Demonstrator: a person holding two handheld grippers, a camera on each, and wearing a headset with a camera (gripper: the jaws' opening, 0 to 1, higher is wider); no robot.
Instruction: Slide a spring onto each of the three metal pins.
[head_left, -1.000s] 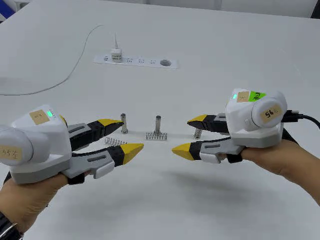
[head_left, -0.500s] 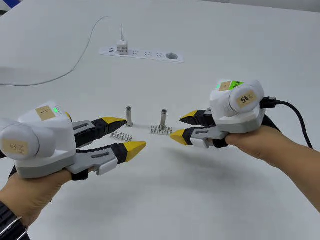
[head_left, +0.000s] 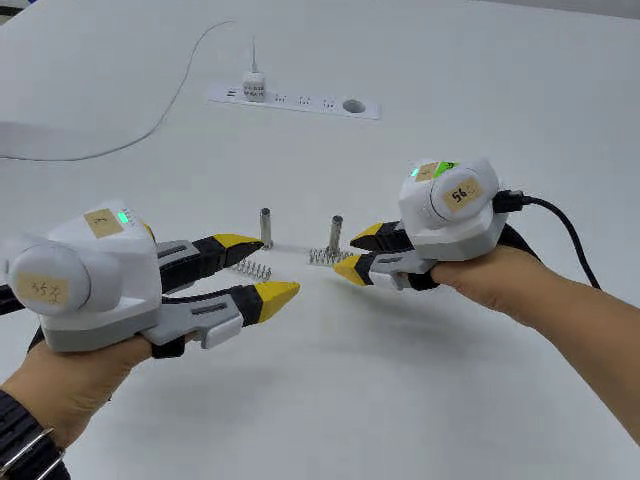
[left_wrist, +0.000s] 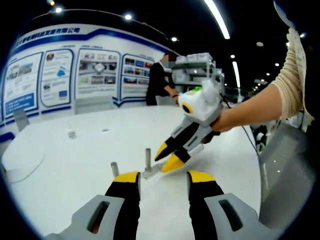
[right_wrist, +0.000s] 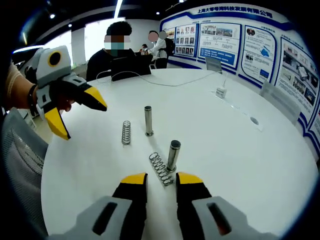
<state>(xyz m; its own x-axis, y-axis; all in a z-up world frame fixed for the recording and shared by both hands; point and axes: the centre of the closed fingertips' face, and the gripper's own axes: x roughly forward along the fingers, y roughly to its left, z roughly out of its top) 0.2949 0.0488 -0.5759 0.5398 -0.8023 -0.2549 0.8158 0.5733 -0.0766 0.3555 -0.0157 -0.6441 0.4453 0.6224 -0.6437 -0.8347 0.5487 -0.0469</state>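
Two upright metal pins stand mid-table. One spring lies flat by the left pin, another spring at the foot of the middle pin. My right gripper is open, its yellow tips just right of that second spring. In the right gripper view the spring and pin sit directly ahead of my right gripper. My left gripper hovers open and empty near the front left, over the first spring. Whatever is behind the right gripper's body is hidden.
A white power strip with a plugged-in charger and a cable lies at the far side of the white table. People sit at the table's far end in the right gripper view.
My right gripper has moved left to the middle pin and its spring, and it now covers the rightmost pin. The left gripper has stayed about where it was.
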